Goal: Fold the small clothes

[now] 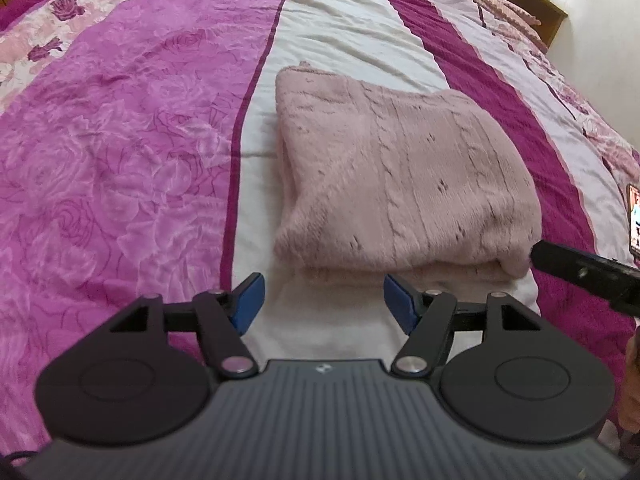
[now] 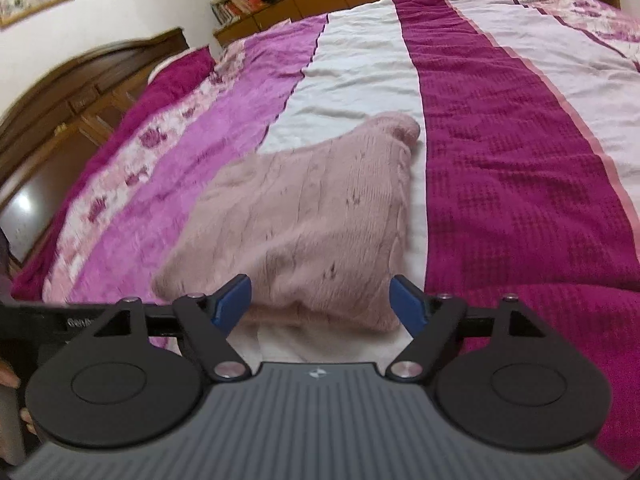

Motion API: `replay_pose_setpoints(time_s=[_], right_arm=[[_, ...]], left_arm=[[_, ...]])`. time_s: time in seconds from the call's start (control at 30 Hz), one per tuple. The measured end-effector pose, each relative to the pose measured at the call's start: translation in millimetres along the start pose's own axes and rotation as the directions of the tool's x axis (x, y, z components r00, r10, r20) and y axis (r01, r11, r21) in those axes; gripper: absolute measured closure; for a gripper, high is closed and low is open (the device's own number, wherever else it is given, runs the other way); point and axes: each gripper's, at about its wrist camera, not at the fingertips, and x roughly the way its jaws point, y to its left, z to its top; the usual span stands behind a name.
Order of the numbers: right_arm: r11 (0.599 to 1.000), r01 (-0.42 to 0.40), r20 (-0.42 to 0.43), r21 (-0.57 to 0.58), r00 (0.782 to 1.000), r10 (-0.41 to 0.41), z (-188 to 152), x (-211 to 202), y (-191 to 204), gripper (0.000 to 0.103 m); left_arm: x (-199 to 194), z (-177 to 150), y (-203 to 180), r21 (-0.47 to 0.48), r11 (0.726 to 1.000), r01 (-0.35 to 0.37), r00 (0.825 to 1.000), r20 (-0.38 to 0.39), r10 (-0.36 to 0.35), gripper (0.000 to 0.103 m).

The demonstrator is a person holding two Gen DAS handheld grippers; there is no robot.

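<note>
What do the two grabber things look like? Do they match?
Yes, they match. The left gripper and the right gripper each have blue fingers on black hinged links with silver rivets. Behind sit two round black discs and a grey ribbed body with a tiny white logo.

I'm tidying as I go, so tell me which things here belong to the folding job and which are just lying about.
Part of the job:
- pink knitted sweater, lying folded on the bedspread
- left tongs, open, holding nothing
- right tongs, open, holding nothing

Just lying about:
- bedspread
- phone at the bed's edge
- books on the wooden shelf
</note>
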Motion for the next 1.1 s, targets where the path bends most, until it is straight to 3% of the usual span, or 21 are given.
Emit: replay_pose_setpoints(time_s=[0.13, 0.23, 0.6, 1.1], right_arm=[[0.998, 0.043, -0.026, -0.035, 0.999, -0.044, -11, 1, 8, 0.019], [0.996, 0.072, -0.026, -0.050, 0.997, -0.073, -15, 2, 10, 0.011], [0.992, 0.118, -0.097, -0.053, 0.988, -0.123, -25, 18, 12, 0.011], [0.992, 0.122, -0.157, -0.013, 0.980, -0.123, -33, 30, 10, 0.011]], left_arm=[[-4, -8, -11, 0.006, 0.999, -0.038, 0.999, 0.020, 0.038, 0.027], [-6, -13, -18, 0.006, 0.998, -0.057, 0.998, 0.028, 0.056, 0.027], [11, -27, -27, -0.001, 0.994, -0.105, 0.994, -0.026, 0.105, 0.027], [24, -33, -26, -0.012, 0.990, -0.137, 0.986, -0.096, 0.136, 0.027]])
